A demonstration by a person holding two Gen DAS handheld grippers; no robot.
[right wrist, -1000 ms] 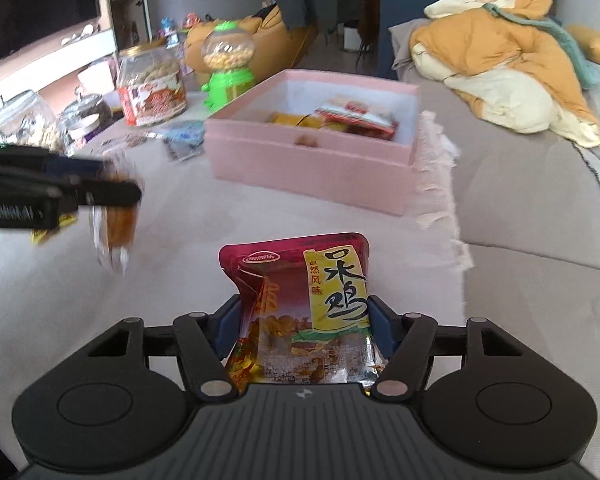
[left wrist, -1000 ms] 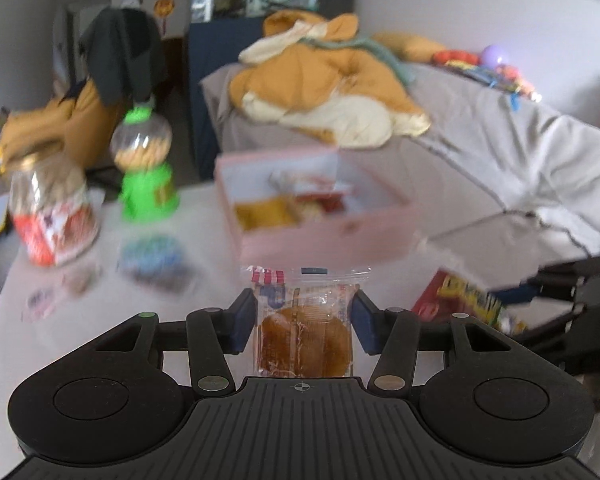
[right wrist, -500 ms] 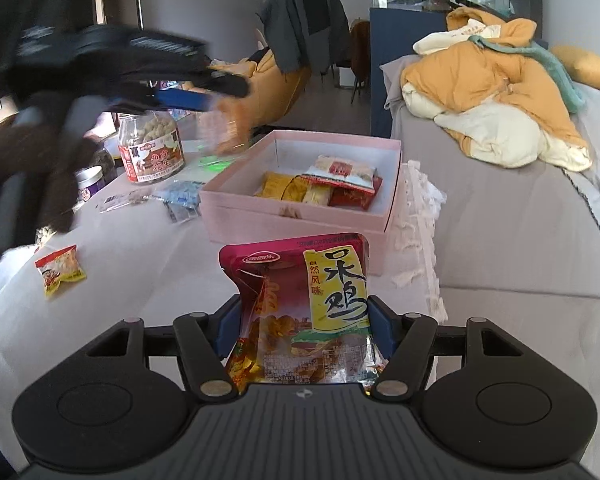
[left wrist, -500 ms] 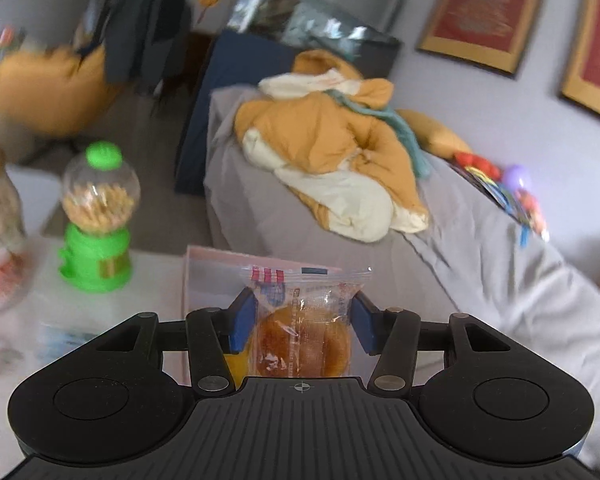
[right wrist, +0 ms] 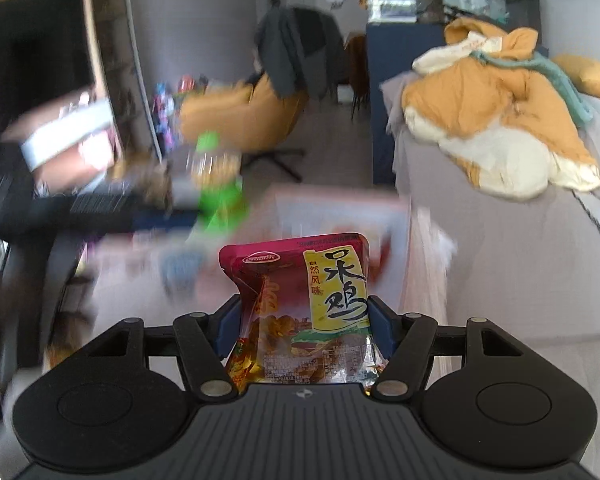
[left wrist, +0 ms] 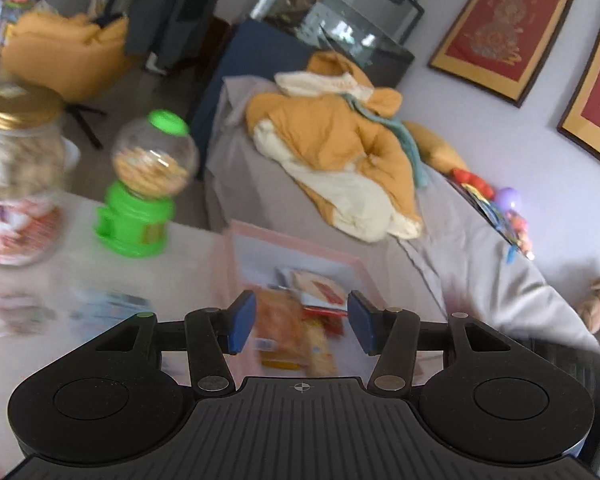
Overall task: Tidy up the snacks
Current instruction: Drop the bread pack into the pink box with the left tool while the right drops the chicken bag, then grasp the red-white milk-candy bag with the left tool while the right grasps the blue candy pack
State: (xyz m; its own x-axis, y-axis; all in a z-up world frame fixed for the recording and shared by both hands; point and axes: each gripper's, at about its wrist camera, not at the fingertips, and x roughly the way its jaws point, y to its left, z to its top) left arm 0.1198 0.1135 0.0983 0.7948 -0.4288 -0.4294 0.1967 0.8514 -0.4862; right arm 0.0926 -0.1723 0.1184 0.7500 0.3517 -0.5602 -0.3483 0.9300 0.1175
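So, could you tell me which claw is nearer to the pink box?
Left. The left claw hangs directly above the pink box; the right claw, holding a snack packet, is short of it.

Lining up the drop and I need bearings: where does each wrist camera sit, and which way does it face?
Left wrist: behind the open left gripper, tilted down over the pink box, bed beyond.
Right wrist: behind the right gripper, jaws just eased slightly wider, red snack packet between them; faces the pink box.
Shared: pink box, green dispenser, orange quilt.
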